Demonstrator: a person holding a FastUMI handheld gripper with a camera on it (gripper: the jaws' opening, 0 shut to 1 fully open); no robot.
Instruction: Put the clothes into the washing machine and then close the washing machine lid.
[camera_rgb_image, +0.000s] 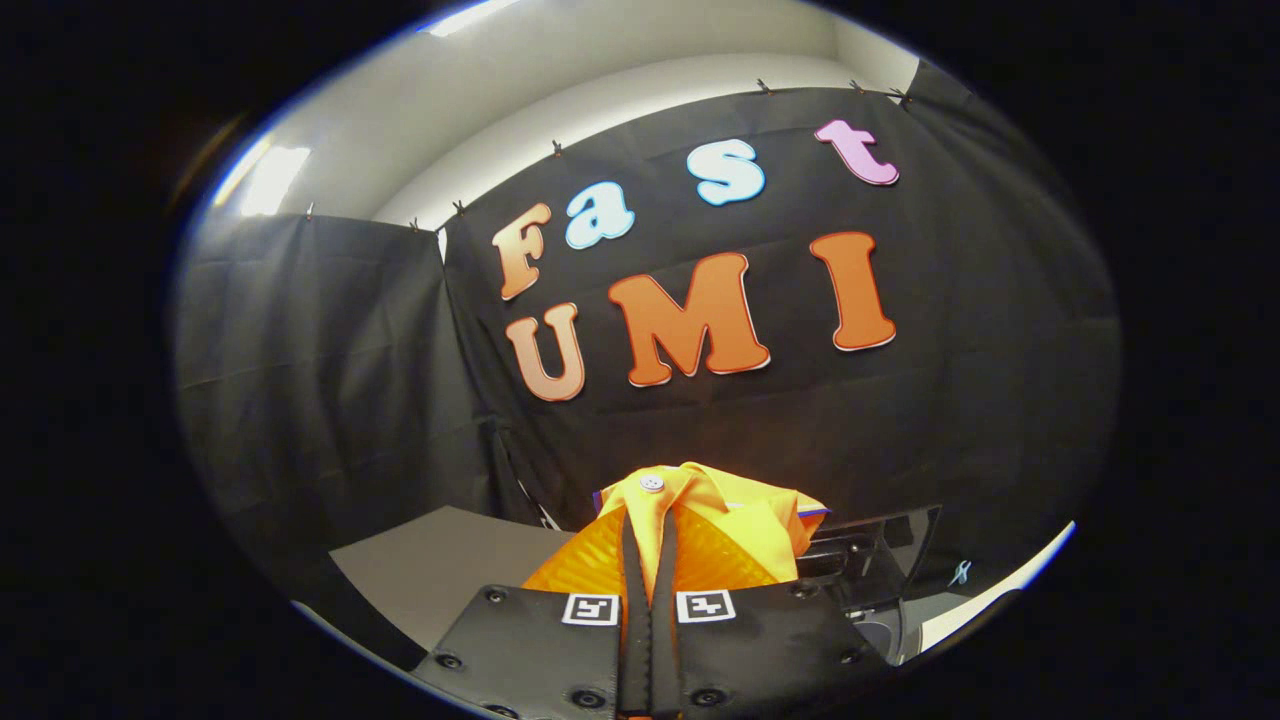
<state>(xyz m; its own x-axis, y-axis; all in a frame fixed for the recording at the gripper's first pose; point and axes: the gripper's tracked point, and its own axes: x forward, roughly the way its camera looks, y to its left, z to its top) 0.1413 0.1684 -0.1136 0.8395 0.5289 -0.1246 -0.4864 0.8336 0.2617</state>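
An orange-yellow garment with a small white button near its collar hangs bunched from my gripper, lifted up in front of the black booth wall. Both fingers stand close together and press on the cloth; a fold of it rises above the fingertips and drapes down on either side of them. Just to the right of the fingers and lower down, part of the washing machine shows, dark with a raised dark lid and a pale rim. Its inside is hidden.
A grey table top lies lower left of the fingers. Black cloth walls close the booth behind and on the left. A white edge runs at the lower right beyond the machine.
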